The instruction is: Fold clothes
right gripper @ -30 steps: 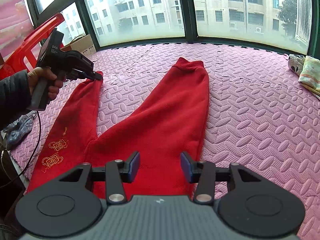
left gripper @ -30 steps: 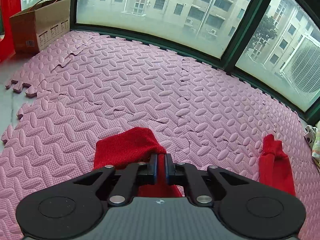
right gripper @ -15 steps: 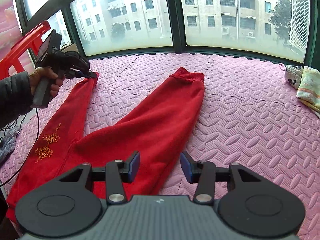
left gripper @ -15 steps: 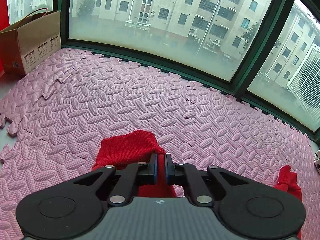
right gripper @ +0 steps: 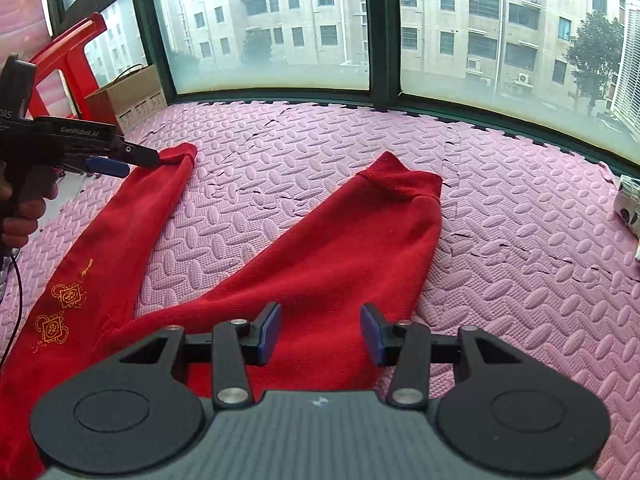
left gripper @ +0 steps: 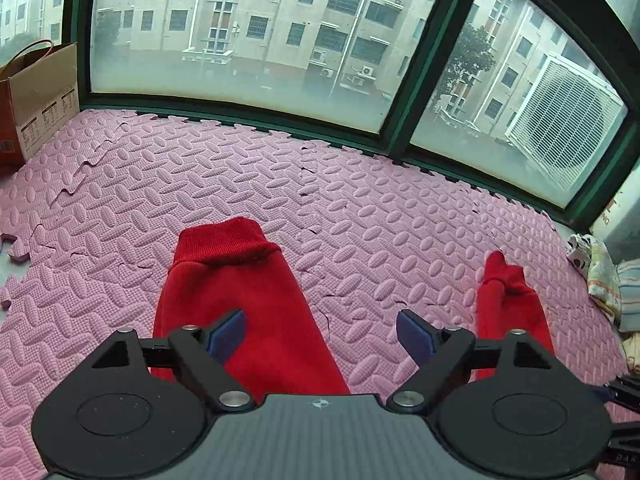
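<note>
Red trousers [right gripper: 320, 264] with gold embroidery lie flat on the pink foam mat [right gripper: 520, 240], legs spread apart. In the left wrist view the left leg [left gripper: 240, 300] with its ribbed cuff lies under my left gripper [left gripper: 320, 334], which is open and empty; the other leg's cuff [left gripper: 506, 280] shows at right. My right gripper [right gripper: 320, 334] is open and empty, hovering over the right leg near the crotch. In the right wrist view the left gripper [right gripper: 120, 160] is seen just behind the left cuff [right gripper: 180, 154].
A cardboard box [left gripper: 36, 100] stands at the far left corner by the window, beside a red chair [right gripper: 76, 60]. Folded light clothes [left gripper: 600, 276] lie at the right edge of the mat. Green window frames [left gripper: 416, 92] bound the far side.
My left gripper has opened and let go of the left leg's cuff, and drawn back a little. The cuff now lies flat on the mat. The right gripper stays open.
</note>
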`<state>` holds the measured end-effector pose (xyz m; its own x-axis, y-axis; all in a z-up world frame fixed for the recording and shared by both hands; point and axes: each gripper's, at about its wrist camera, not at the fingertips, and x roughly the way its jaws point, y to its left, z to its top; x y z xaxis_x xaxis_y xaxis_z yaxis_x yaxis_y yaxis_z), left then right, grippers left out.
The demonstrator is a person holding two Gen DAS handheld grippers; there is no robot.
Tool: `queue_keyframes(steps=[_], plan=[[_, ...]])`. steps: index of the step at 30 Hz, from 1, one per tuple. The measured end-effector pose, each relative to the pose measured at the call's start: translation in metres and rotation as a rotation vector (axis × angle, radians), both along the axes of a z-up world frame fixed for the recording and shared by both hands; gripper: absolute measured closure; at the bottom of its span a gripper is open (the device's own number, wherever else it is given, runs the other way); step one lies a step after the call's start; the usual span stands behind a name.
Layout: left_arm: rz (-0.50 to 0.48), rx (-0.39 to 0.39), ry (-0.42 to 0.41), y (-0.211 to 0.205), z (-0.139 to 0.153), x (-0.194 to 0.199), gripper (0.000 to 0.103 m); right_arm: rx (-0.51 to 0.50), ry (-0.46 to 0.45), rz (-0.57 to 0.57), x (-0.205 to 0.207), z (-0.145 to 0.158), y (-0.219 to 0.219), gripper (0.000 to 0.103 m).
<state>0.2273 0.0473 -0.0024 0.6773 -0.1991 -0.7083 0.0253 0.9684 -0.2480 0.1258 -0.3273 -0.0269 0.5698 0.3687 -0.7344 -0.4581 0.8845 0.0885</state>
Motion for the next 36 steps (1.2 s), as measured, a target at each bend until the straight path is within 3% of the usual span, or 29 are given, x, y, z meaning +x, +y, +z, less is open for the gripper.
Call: queue_keyframes(steps=[3, 9, 15, 21, 29, 36], plan=[[-0.071, 0.038, 0.005, -0.012, 0.002, -0.034, 0.007, -0.033, -0.001, 0.042, 0.001, -0.005, 0.012, 0.059], [-0.154, 0.033, 0.037, -0.025, -0.008, -0.089, 0.003, -0.080, 0.001, 0.081, 0.015, -0.022, 0.033, 0.058], [-0.127, 0.030, 0.043, -0.022, -0.019, -0.125, 0.003, -0.051, -0.025, 0.106, 0.039, -0.028, 0.048, 0.055], [-0.097, 0.010, 0.066, -0.013, -0.029, -0.134, 0.003, -0.036, -0.039, 0.110, 0.073, -0.031, 0.060, 0.048], [-0.085, 0.020, 0.088, -0.008, -0.040, -0.139, 0.003, -0.057, -0.051, 0.065, 0.118, -0.032, 0.069, 0.047], [-0.060, -0.003, 0.072, 0.000, -0.037, -0.140, 0.003, -0.061, -0.045, 0.041, 0.097, -0.020, 0.047, 0.047]])
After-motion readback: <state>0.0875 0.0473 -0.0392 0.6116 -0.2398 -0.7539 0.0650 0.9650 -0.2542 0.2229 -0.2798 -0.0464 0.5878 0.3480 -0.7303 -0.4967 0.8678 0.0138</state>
